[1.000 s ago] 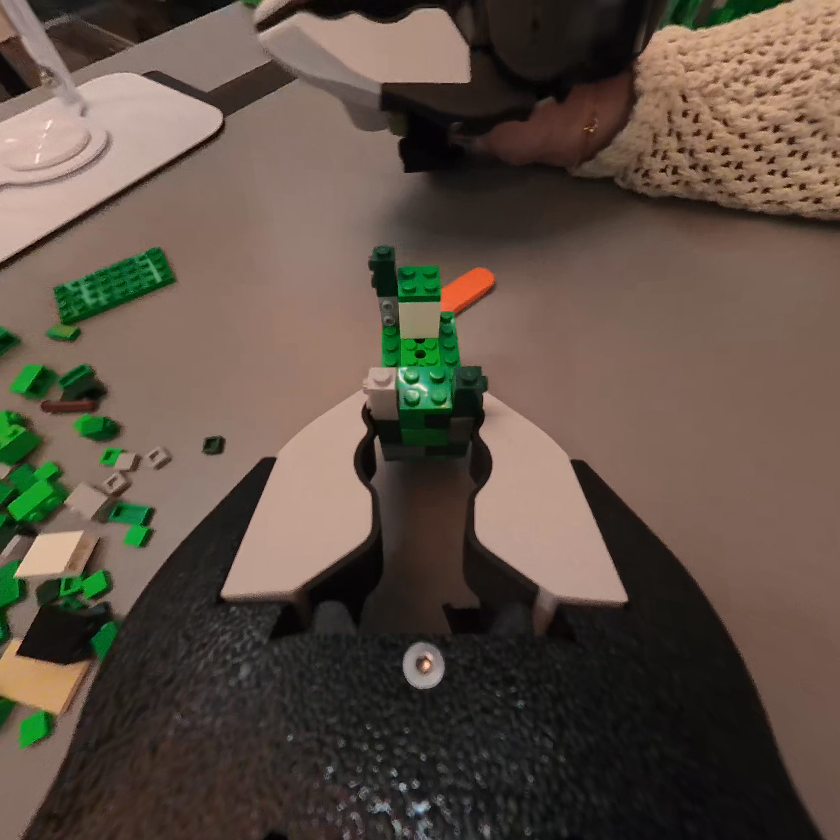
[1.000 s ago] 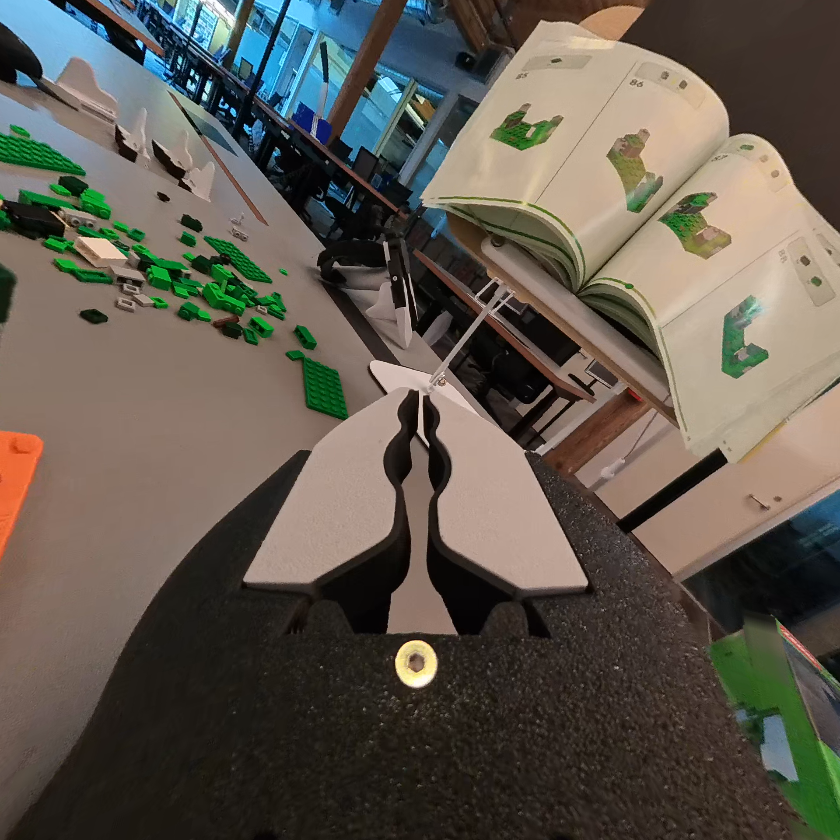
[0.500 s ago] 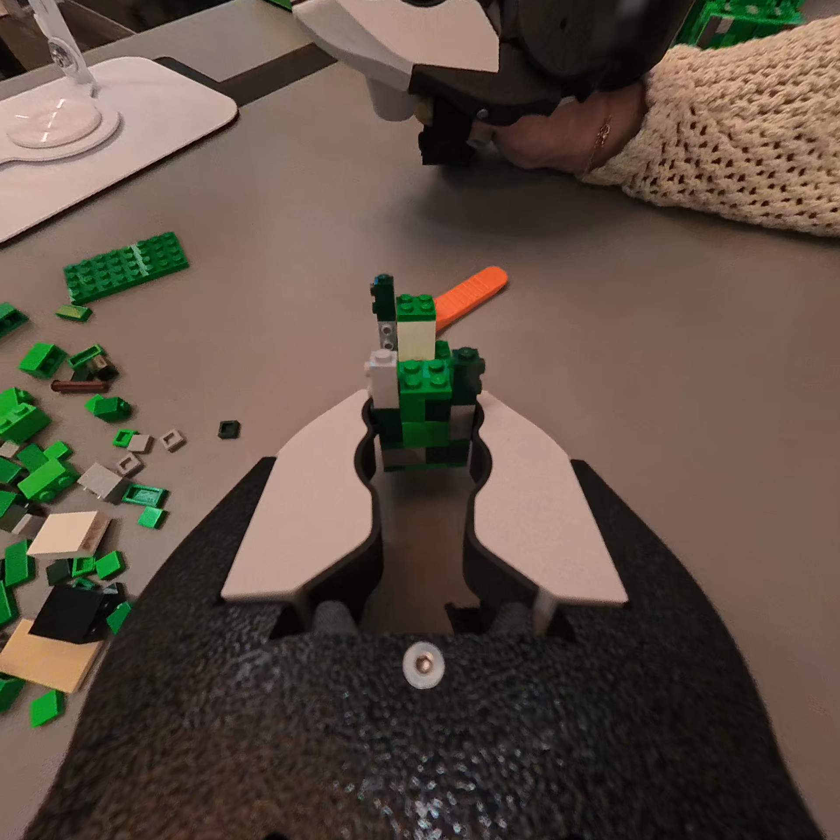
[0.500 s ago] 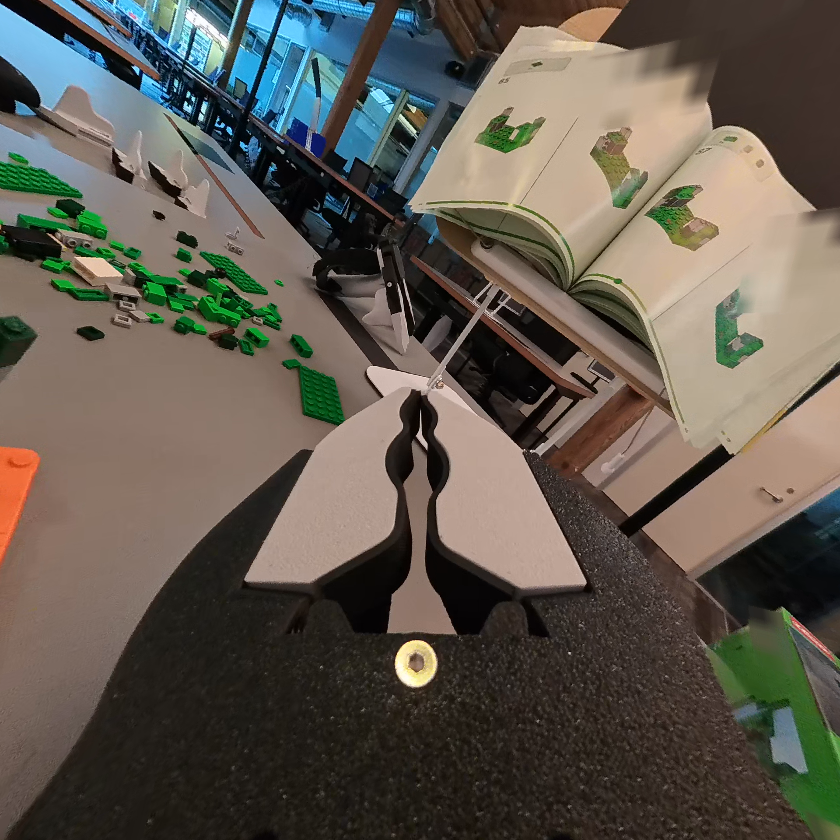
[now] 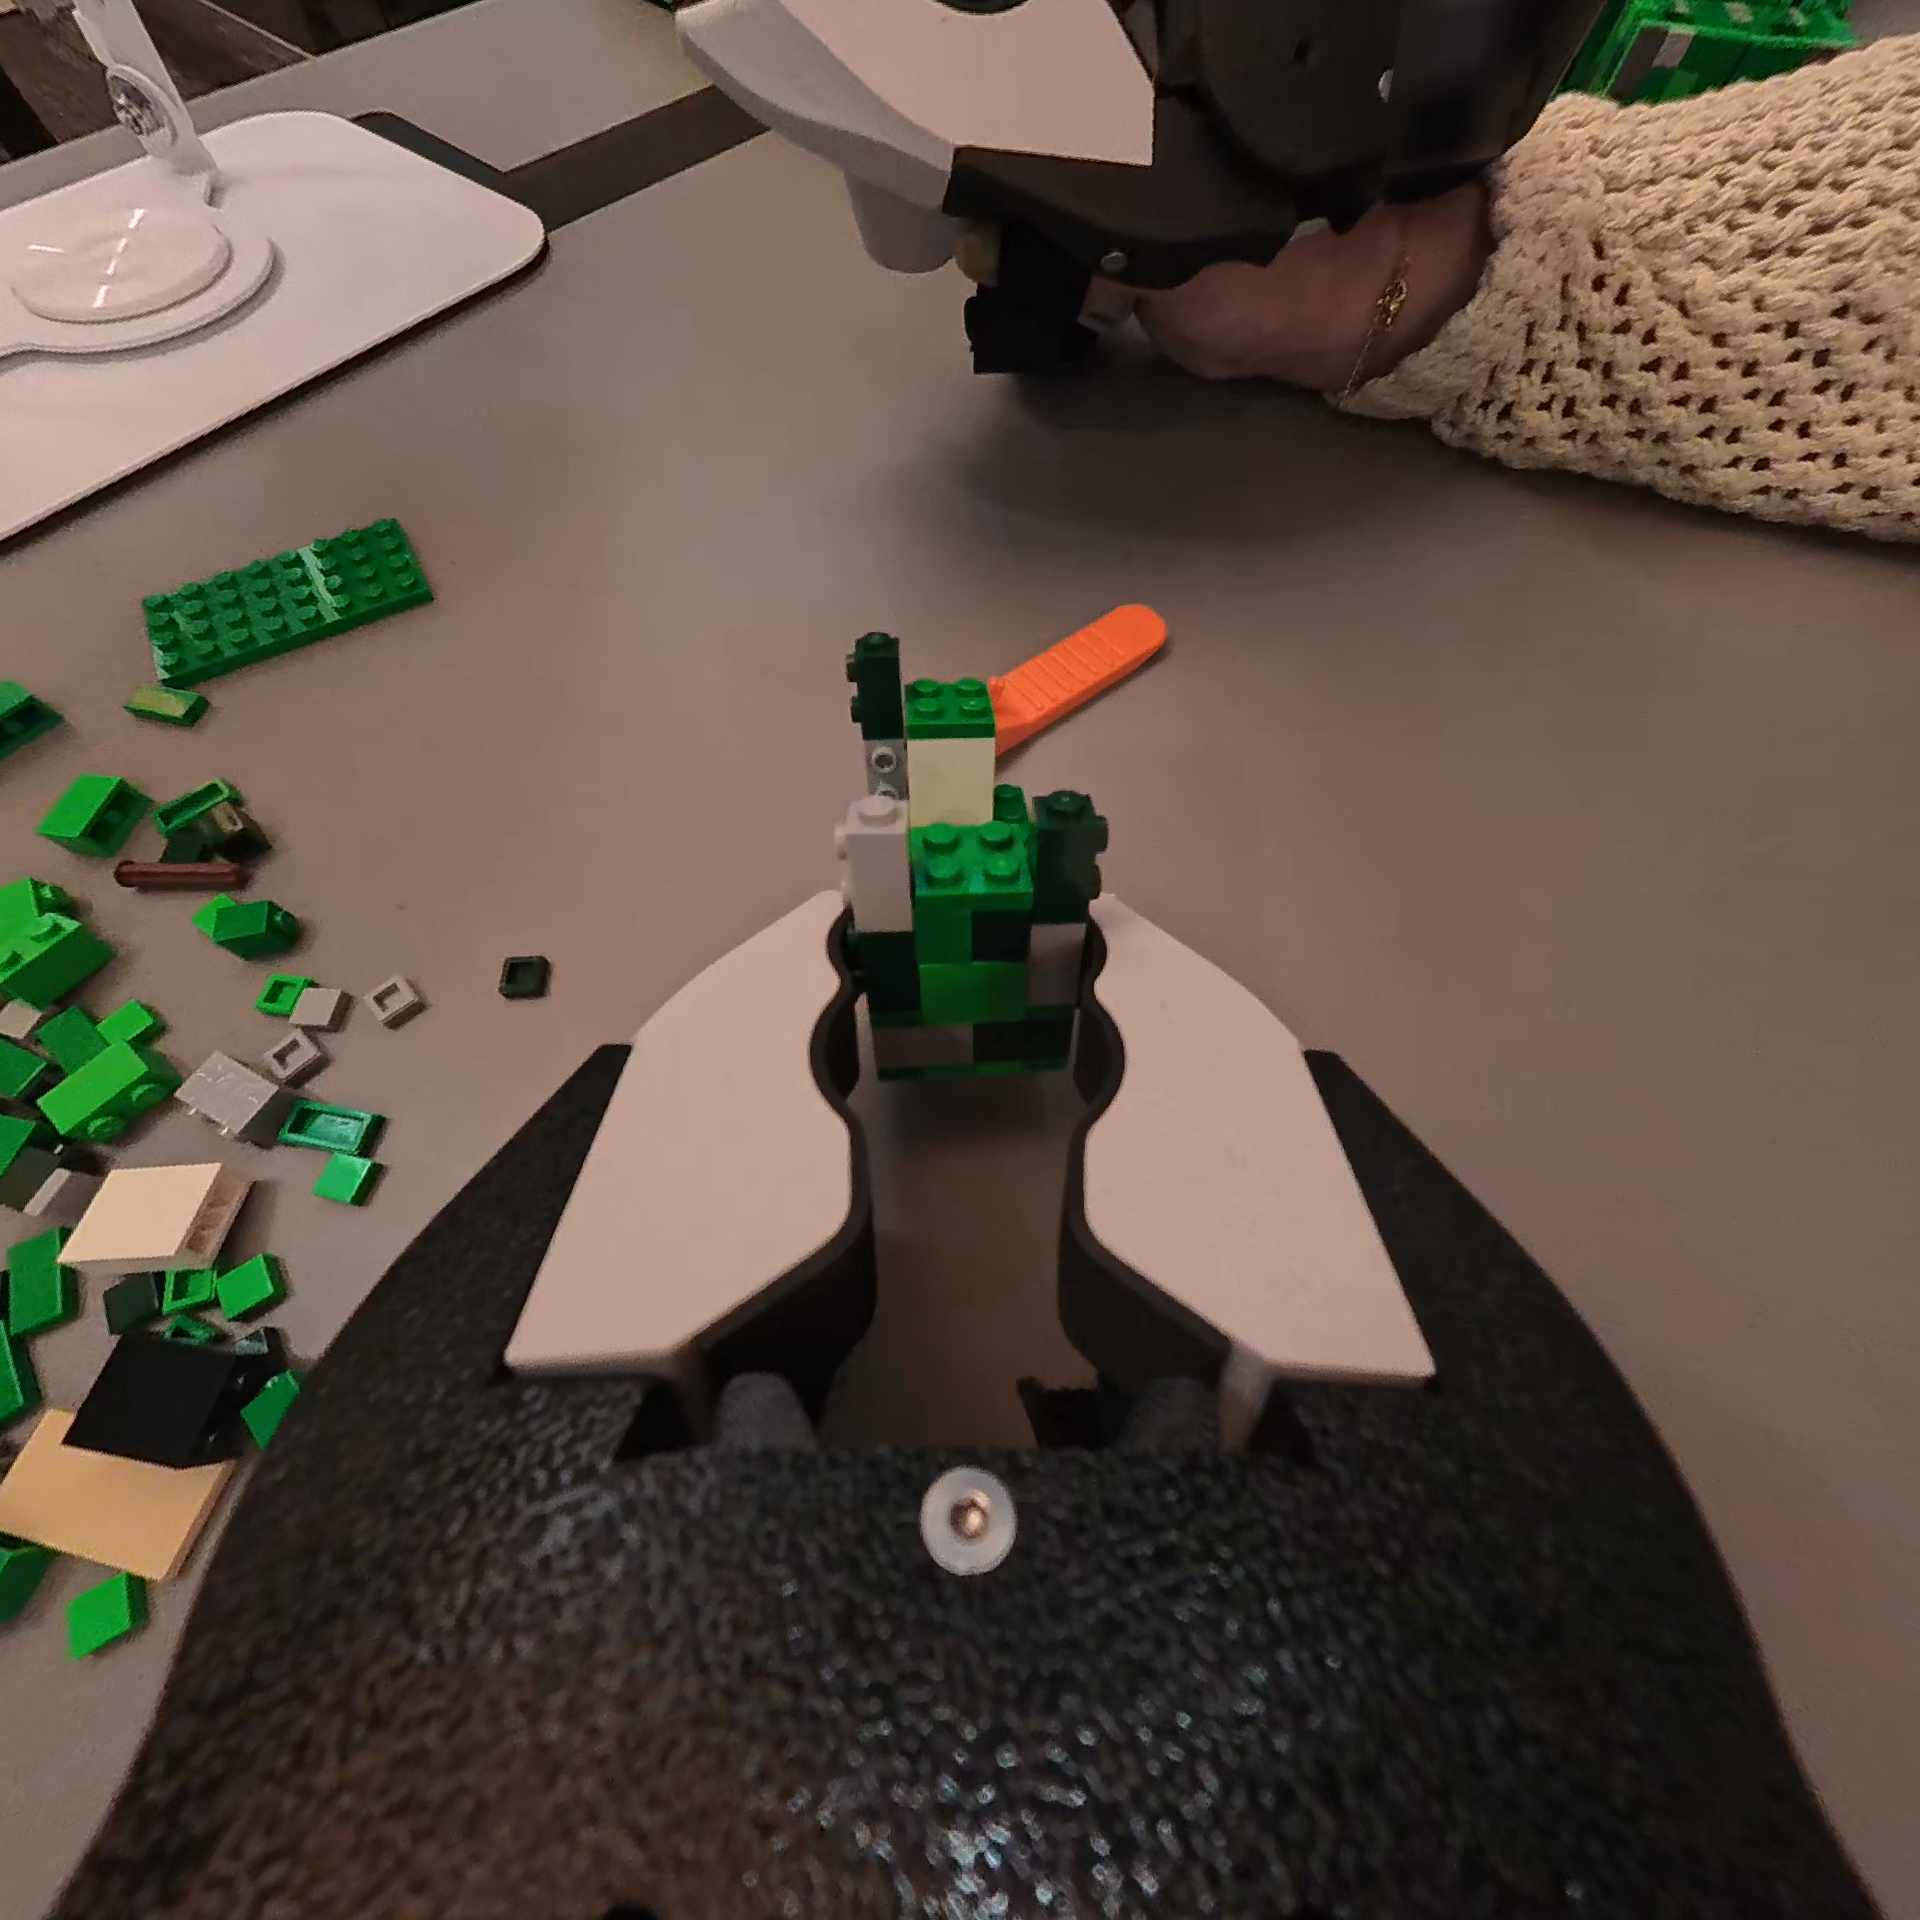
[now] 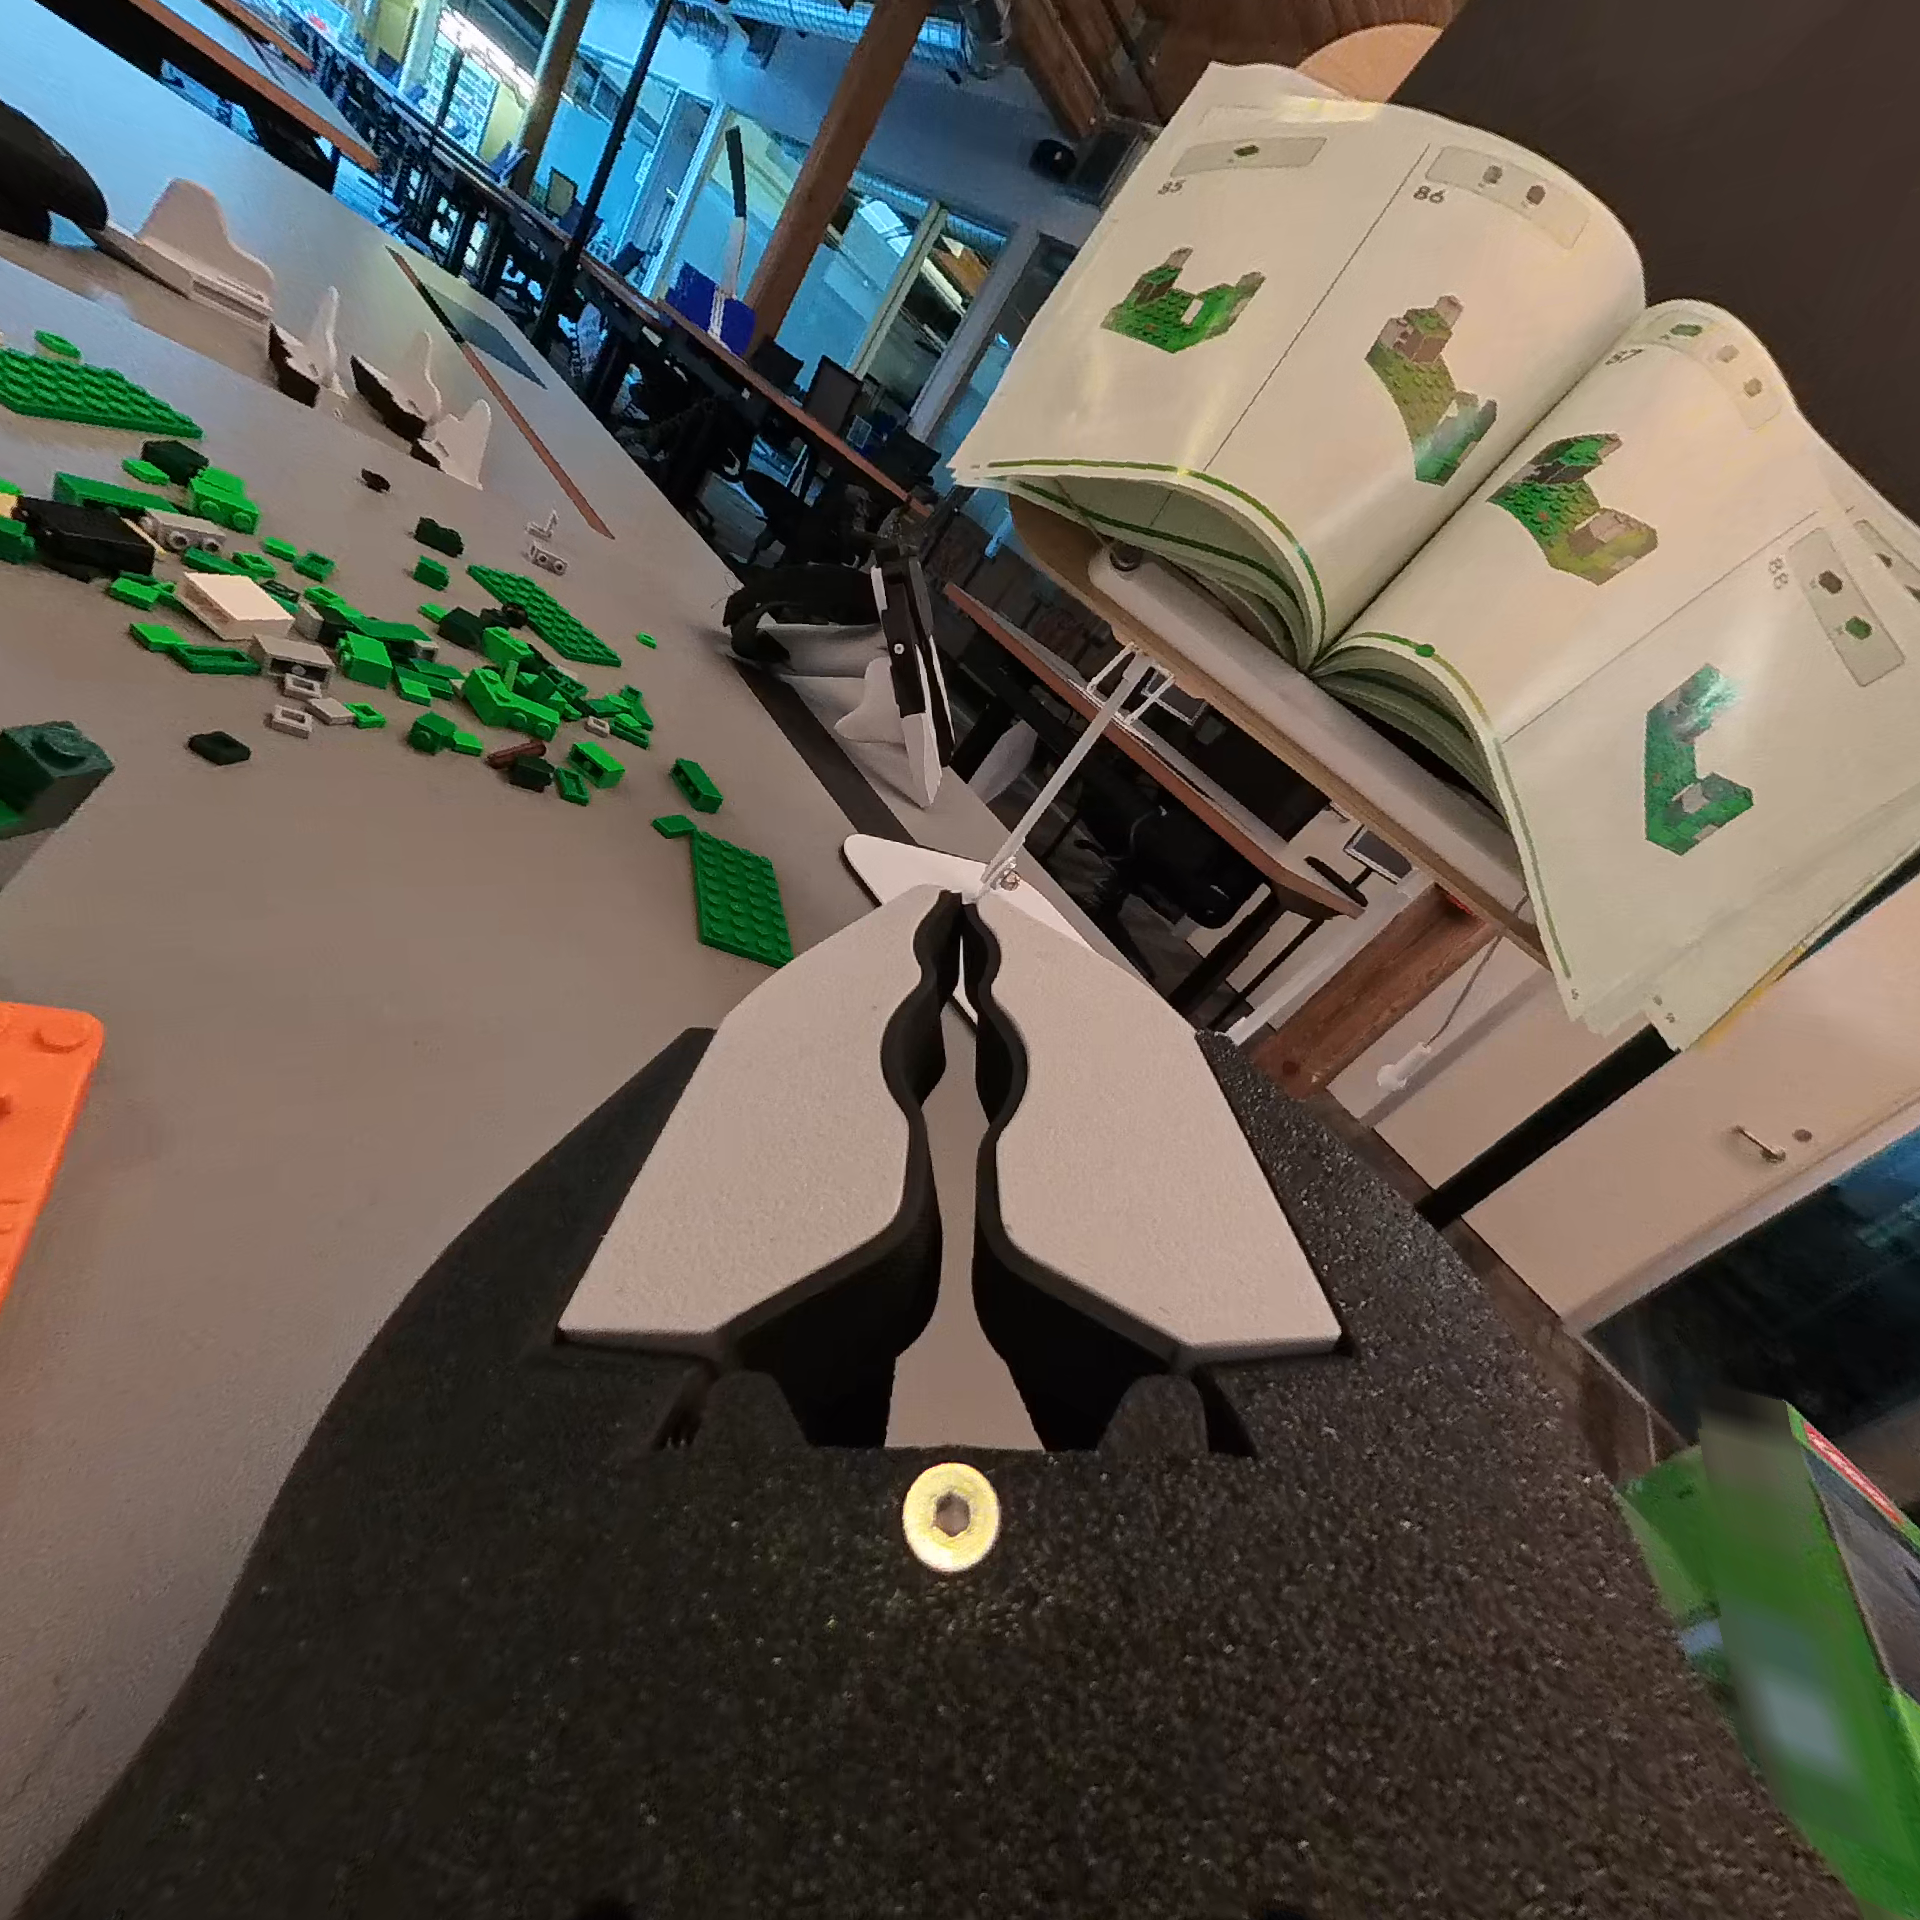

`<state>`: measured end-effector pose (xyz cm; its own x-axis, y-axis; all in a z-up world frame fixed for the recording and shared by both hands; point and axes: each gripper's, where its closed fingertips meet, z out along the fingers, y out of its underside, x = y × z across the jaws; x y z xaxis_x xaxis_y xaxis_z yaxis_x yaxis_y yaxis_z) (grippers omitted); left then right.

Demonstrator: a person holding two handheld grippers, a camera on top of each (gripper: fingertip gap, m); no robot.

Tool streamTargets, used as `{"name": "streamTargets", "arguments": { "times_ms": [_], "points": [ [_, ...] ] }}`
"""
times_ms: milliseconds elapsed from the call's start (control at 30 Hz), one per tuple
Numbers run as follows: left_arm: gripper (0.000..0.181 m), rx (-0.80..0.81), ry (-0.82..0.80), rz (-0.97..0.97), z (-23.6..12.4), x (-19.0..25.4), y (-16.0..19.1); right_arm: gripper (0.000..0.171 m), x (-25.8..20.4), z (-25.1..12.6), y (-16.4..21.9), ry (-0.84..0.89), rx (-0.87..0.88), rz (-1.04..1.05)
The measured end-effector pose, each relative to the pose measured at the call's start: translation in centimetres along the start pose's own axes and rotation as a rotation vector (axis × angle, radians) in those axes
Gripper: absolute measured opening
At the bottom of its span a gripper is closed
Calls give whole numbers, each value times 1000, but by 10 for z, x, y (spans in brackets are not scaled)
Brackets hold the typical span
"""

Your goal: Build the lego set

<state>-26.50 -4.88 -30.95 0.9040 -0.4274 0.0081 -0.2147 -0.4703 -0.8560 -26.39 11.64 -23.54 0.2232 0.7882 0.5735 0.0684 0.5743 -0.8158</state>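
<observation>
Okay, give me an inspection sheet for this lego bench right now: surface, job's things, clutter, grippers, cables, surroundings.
Surface: grey table, bare on its right side.
Job's things: part-built green lego model upright between the left gripper's fingers; loose green bricks scattered at left; green plate lying flat; orange brick separator behind the model; open instruction booklet on a stand.
Clutter: white mat with a clear stand; spare gripper fingers at the table's far end.
Grippers: left gripper shut on the model; right gripper shut and holding nothing, resting near a knit sleeve.
Cables: nothing seen.
Surroundings: rows of desks beyond; green box at right.
</observation>
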Motion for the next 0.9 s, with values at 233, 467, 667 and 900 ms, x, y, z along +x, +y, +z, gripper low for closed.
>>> {"name": "streamTargets", "arguments": {
  "times_ms": [233,467,667,900],
  "points": [
    [38,-2,3,-8,0,0,1,0,0,0,1,-3,-2,-4],
    [38,-4,4,-13,0,0,1,0,0,-2,2,-3,-1,-3],
    [38,-9,4,-12,0,0,2,0,0,-4,3,-5,-1,-5],
    [38,-69,39,24,-1,8,10,0,3,-8,3,-13,3,41]
  ]
}}
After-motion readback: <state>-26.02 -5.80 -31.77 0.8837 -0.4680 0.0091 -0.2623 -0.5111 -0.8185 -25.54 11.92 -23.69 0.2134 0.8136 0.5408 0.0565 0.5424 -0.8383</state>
